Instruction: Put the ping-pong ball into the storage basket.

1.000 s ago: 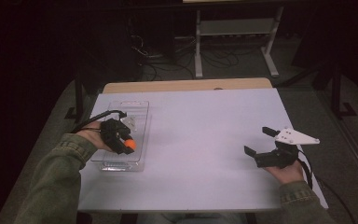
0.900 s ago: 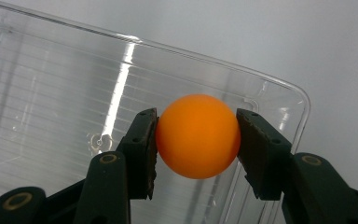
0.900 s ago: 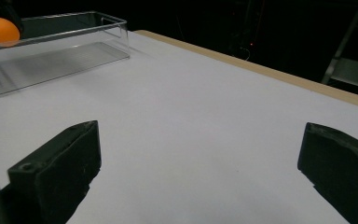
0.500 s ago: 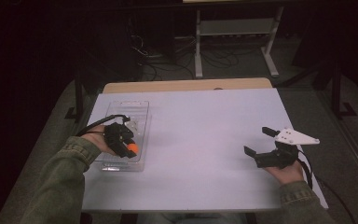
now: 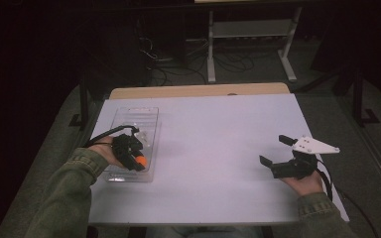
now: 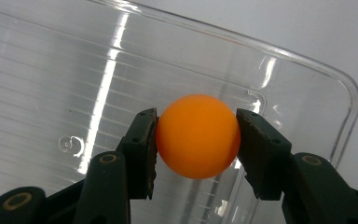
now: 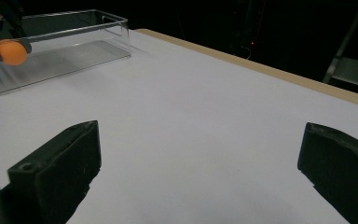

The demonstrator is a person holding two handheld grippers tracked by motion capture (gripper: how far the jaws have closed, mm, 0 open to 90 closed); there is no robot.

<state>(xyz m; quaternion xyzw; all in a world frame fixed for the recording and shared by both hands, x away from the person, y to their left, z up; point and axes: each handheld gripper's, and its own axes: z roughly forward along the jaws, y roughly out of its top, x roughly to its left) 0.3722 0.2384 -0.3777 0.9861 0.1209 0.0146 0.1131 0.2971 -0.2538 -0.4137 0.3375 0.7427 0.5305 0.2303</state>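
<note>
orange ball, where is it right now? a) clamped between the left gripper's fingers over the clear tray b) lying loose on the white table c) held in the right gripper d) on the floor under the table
a: in the left gripper view the orange ball sits squeezed between the left gripper fingers, with the clear tray behind it; the right gripper is open with nothing in it.

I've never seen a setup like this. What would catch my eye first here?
Probably the small bright orange ball, pinched between the black jaws of the left gripper above the clear plastic tray at the table's left side. After that, the right gripper, with its jaws spread wide and nothing between them, resting over the bare white table at the right.
</note>
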